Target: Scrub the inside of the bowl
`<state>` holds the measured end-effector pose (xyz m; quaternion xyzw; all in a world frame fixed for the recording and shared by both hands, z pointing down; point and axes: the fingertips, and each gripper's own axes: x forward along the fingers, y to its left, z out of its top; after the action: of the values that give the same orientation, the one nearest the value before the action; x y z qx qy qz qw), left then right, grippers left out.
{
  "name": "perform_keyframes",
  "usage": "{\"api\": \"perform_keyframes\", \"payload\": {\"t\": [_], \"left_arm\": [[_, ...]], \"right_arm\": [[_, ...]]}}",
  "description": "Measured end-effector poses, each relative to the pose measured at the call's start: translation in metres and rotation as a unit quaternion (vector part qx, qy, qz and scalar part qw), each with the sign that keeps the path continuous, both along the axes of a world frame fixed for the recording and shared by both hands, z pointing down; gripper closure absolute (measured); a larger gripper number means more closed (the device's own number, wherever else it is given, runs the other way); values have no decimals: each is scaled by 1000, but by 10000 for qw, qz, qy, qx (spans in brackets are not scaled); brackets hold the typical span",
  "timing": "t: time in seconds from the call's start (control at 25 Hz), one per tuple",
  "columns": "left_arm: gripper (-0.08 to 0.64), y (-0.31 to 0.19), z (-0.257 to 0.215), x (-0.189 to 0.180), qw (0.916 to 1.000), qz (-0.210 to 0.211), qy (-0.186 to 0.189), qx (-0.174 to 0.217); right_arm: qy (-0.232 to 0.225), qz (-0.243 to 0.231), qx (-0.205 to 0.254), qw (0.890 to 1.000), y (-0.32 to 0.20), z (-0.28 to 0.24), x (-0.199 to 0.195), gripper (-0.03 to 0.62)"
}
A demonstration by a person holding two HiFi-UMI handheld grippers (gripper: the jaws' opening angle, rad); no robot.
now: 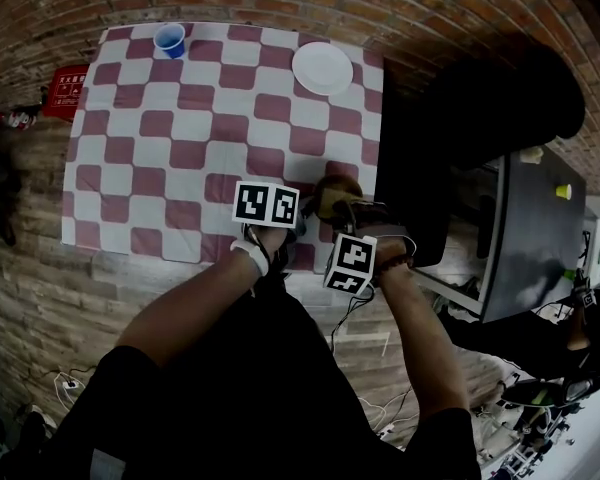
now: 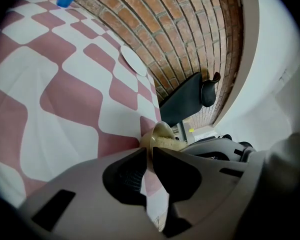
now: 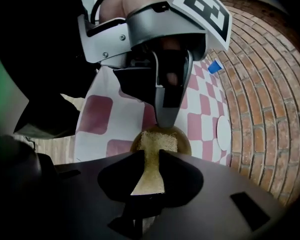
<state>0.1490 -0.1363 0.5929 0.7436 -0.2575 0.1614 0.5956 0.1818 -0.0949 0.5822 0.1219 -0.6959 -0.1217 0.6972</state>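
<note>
Right tongs [image 3: 151,153] clamp sponge [image 3: 159,140] inside bowl [image 3: 184,141]; left tongs [image 2: 151,151] narrow, pinching bowl rim.

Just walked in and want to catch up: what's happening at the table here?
A person works with a gripper in each hand at the near edge of the checkered tablecloth. The left gripper pinches the rim of the brown bowl to steady it. The right gripper holds a tan sponge pressed down inside the bowl. A blue cup and a white plate sit untouched at the far end.
</note>
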Motion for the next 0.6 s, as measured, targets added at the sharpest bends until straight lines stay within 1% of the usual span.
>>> {"api": "perform_keyframes", "payload": {"t": [0.16, 0.32, 0.48, 0.6], "left_arm": [[506, -2, -6, -3, 10000, -17, -12, 96], [506, 7, -9, -1, 9997, 177, -59, 176], [505, 17, -6, 8, 9991, 393, -72, 145], [505, 18, -1, 8, 9991, 397, -163, 73]], "right_arm": [[-63, 231, 207, 9995, -20, 1, -7, 489], [-68, 392, 312, 9987, -34, -4, -2, 489], [127, 389, 311, 9987, -33, -5, 16, 489], [242, 278, 278, 9989, -26, -7, 27, 489]]}}
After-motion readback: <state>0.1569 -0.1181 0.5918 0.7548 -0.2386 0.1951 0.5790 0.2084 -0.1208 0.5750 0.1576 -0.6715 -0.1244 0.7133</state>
